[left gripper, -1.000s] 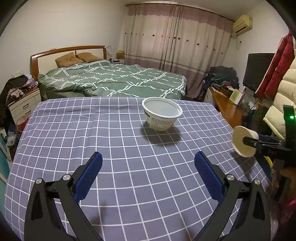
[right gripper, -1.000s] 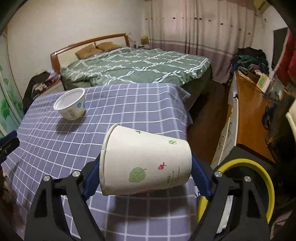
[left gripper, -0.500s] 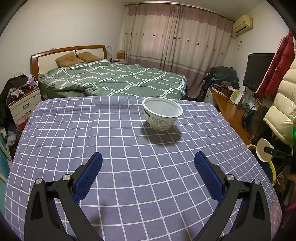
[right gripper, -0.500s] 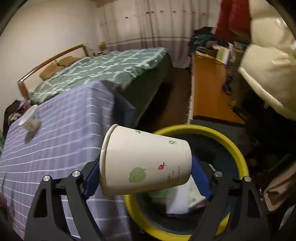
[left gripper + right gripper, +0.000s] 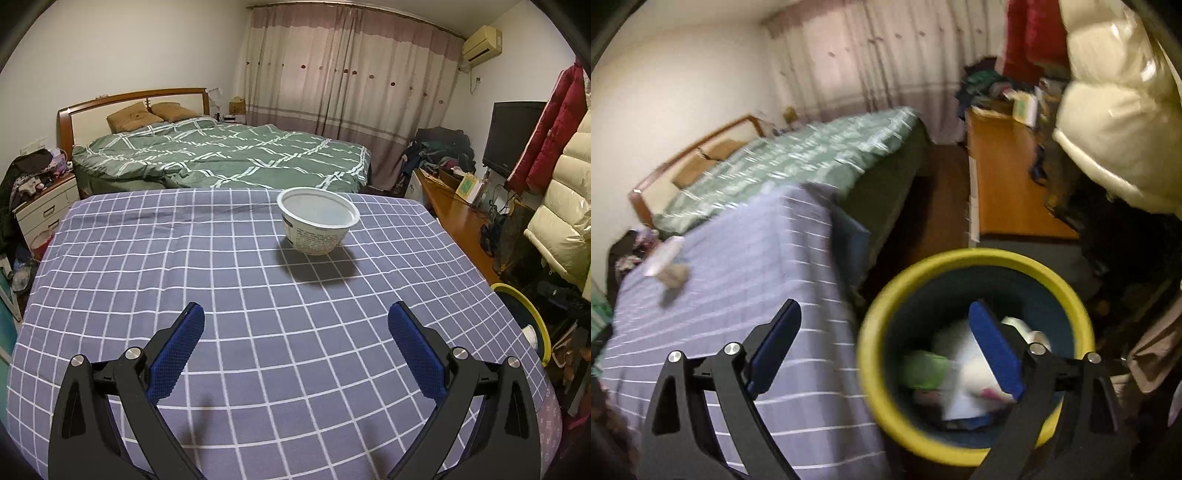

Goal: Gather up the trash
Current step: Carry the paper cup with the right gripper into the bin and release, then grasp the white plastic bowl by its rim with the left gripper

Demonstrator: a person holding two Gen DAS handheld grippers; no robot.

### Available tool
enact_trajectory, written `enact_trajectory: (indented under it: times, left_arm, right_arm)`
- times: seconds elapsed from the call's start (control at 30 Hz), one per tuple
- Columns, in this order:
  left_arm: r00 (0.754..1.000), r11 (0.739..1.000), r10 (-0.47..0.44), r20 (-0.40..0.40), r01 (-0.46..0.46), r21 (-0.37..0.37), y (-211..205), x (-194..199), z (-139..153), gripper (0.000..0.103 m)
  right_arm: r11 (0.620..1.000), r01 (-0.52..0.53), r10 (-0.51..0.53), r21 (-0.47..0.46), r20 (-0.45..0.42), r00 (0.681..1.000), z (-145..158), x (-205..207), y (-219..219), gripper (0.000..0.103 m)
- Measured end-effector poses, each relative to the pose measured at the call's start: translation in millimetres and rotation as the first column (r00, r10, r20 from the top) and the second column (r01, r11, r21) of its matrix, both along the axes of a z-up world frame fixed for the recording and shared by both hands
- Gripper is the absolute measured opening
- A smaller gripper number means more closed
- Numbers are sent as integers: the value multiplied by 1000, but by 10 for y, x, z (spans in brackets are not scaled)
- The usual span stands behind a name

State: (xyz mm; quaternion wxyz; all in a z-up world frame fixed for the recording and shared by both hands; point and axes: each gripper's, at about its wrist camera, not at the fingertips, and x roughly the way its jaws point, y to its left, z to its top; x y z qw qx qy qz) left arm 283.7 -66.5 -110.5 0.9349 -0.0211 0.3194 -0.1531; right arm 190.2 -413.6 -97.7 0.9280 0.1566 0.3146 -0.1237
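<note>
White plastic bowl (image 5: 318,226) stands upright on the checked tabletop (image 5: 221,295), far centre, the one piece of trash left there. Yellow-rimmed bin (image 5: 975,354) sits on the floor off the right edge, paper and wrappers inside. Right hand-held gripper (image 5: 886,343) hangs over the bin, jaws opening, nothing between them: drop step looks done. Left hand-held gripper (image 5: 295,328) wide, empty, bowl well ahead of it. Next: reach forward, close on the bowl's rim.

Left wrist view faces checked table (image 5: 258,295); right views bin (image 5: 886,387); both share bed (image 5: 221,158).
</note>
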Motion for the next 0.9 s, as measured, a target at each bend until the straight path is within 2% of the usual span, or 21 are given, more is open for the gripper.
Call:
enact_trajectory:
  times: [0.1, 0.13, 0.2, 0.3, 0.43, 0.6, 0.8, 0.9]
  left_arm:
    - [998, 1000, -3, -65, 3, 3, -103, 84, -42, 98]
    - [994, 1000, -13, -112, 14, 12, -181, 164, -53, 98]
    - [990, 999, -29, -141, 32, 17, -279, 253, -44, 98]
    - [991, 998, -40, -131, 47, 50, -492, 441, 25, 98]
    - [995, 989, -24, -98, 38, 141, -824, 797, -32, 98]
    - [989, 983, 73, -130, -49, 178, -975, 1199, -168, 98]
    - [965, 977, 177, -195, -148, 152, -989, 1529, -316, 98]
    - [960, 974, 206, -189, -183, 131, -975, 1642, -316, 98]
  right_arm:
    - [998, -63, 63, 4, 75, 995, 87, -30, 319, 88]
    - [997, -74, 74, -6, 87, 993, 103, -30, 380, 88]
    - [996, -85, 88, -32, 105, 991, 102, -40, 488, 89]
    - [994, -109, 110, -11, 88, 990, 26, 4, 539, 90]
    - [993, -113, 109, 26, 105, 988, 19, 9, 500, 90]
    - [990, -127, 120, 55, 109, 987, -12, 21, 468, 90]
    - [986, -135, 123, 98, 116, 986, -41, 30, 414, 90]
    - [984, -137, 123, 117, 122, 985, -51, 24, 390, 90]
